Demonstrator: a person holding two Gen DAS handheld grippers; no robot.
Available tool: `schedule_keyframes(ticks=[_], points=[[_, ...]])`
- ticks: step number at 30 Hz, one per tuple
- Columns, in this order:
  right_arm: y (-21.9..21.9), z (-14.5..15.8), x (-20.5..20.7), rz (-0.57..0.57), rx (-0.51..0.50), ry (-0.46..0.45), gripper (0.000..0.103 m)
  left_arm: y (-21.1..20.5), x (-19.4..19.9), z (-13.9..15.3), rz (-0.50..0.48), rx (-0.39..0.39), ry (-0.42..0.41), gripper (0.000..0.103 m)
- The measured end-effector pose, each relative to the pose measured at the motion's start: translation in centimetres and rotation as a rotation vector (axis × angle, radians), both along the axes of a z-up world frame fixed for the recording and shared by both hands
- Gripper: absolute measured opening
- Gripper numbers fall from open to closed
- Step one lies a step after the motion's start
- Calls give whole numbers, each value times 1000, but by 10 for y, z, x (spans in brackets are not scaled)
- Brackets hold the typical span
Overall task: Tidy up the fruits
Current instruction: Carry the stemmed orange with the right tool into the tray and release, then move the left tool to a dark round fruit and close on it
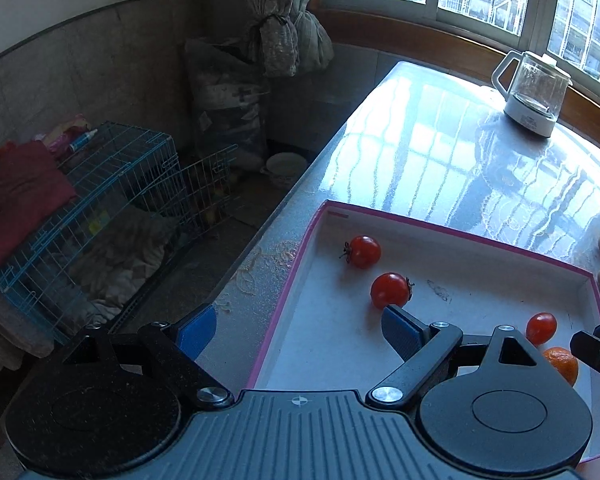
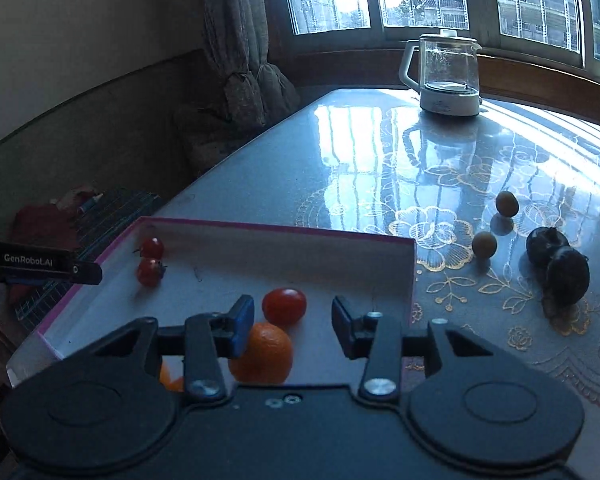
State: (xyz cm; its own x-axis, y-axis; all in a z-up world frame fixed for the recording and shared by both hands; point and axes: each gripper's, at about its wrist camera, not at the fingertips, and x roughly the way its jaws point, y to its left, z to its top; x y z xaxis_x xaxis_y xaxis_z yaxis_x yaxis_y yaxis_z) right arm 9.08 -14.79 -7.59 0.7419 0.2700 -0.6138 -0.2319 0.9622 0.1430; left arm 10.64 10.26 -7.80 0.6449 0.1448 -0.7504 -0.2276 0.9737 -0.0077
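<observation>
Holding three tomatoes (image 2: 284, 306) and oranges (image 2: 266, 354): box (image 2: 284, 230).

Tomatoes (image 1: 364, 251) in box (image 1: 440, 229), kettle (image 1: 534, 88) behind

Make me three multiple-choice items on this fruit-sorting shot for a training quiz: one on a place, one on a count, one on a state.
1. Where do the two dark fruits lie?
A. In the tray
B. On the table right of the tray
C. Beside the kettle

2. How many tomatoes lie in the tray?
A. One
B. Three
C. Five

3. How is the right gripper?
A. Open, holding nothing
B. Shut on an orange
C. Shut on a tomato

Key: 1 B, the dark fruits sit on the table outside the tray, far from the kettle. 2 B, tomatoes show there. 3 A, the right gripper has its fingers spread above the orange, clamping nothing.
</observation>
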Motion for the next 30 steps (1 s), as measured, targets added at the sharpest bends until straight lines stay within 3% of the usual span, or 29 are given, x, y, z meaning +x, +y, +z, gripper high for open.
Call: schedule_keyframes(ticks=[3,4,5,8,11,14,22,30], points=[[-10,9,-9,-43,33,-40,61,-4,-2,4,-19,8,-12,89],[-15,12,-14,-66,42,-56,78,-8,-2,7,-32,13,-21,89],[-20,15,-19,-92,47,-74,85,-12,-2,10,-47,16,-31,89],[-45,24,-34,-171,53,-117,85,-34,-3,20,-105,25,-69,89],[-75,29,-52,-263,66,-138,96,-70,-4,30,-198,26,-111,89],[-105,33,-70,-353,64,-156,97,-112,-4,36,-296,15,-142,89],[-181,32,-112,-543,78,-177,100,-253,2,32,-531,-21,-209,89],[-231,20,-133,-626,103,-145,100,-345,15,8,-469,-68,-161,89]])
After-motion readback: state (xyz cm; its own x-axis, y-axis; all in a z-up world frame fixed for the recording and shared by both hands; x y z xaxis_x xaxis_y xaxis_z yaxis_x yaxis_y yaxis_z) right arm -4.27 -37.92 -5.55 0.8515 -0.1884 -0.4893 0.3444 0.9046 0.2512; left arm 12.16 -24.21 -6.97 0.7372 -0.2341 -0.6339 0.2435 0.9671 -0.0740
